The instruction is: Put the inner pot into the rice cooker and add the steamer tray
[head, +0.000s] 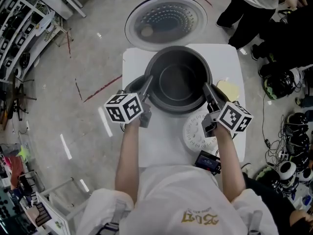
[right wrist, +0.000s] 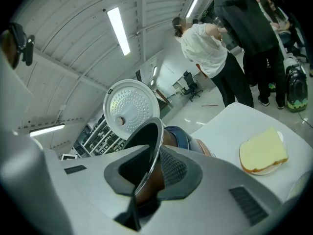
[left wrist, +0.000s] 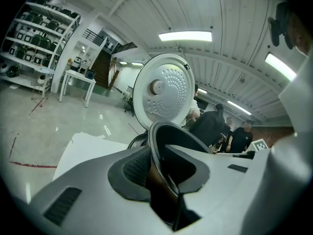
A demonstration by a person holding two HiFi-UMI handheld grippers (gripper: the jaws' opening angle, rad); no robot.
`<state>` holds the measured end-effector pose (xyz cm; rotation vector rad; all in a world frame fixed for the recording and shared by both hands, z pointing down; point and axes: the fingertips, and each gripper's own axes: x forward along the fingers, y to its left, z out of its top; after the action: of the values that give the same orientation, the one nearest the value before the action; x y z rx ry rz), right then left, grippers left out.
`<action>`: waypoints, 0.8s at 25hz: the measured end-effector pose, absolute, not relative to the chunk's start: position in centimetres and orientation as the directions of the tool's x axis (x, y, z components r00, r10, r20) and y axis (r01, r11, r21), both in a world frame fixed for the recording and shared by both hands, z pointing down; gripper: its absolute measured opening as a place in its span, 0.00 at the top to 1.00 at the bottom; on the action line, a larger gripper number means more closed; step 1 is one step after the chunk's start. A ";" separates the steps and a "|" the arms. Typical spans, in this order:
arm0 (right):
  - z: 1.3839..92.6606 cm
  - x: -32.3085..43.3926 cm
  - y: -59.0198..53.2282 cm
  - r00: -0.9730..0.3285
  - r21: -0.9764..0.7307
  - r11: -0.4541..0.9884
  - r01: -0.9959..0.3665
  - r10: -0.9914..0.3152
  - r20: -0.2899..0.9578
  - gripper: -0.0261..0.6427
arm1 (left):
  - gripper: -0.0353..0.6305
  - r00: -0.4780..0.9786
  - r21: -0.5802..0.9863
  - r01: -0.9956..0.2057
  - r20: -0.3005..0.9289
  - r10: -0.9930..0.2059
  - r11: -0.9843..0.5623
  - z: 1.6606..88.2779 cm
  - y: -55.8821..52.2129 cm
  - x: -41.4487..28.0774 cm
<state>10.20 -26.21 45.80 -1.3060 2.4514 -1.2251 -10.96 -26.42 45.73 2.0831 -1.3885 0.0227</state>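
The dark inner pot [head: 178, 80] hangs over the rice cooker [head: 132, 85], whose round perforated lid [head: 165, 21] stands open behind it. My left gripper [head: 148, 81] is shut on the pot's left rim, and my right gripper [head: 207, 89] is shut on its right rim. In the left gripper view the pot's thin rim [left wrist: 168, 131] runs between the pads [left wrist: 134, 168]. The right gripper view shows the rim [right wrist: 155, 133] clamped the same way. The white perforated steamer tray [head: 195, 135] lies flat on the table, just below my right gripper.
The white table [head: 161, 141] also holds a yellow pad on a small dish [head: 228, 89] at its right edge and a small black device [head: 208, 160] at the front. A person [head: 254, 9] stands at the far right; helmets and cables [head: 293, 146] lie on the floor.
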 end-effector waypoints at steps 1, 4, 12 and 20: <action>46.0 10.2 -26.3 -0.625 -0.686 0.310 -0.658 -0.733 0.268 0.85 | 0.79 0.444 0.483 -0.840 0.349 -0.825 -0.248 45.9 -26.5 -10.9; 46.5 10.6 -26.3 -0.621 -0.647 0.326 -0.689 -0.727 0.294 0.83 | 0.79 0.441 0.463 -0.850 0.362 -0.821 -0.252 46.3 -26.6 -10.4; 46.7 9.5 -26.1 -0.607 -0.561 0.362 -0.745 -0.717 0.343 0.82 | 0.78 0.427 0.419 -0.874 0.415 -0.803 -0.248 47.0 -26.6 -11.3; 47.9 10.2 -26.4 -0.582 -0.513 0.354 -0.782 -0.709 0.398 0.81 | 0.77 0.409 0.368 -0.896 0.458 -0.789 -0.250 48.0 -26.9 -10.5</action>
<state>10.16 -26.43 47.91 -1.4766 2.6709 -1.1122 -10.51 -26.89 47.96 2.0900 -1.4265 0.2394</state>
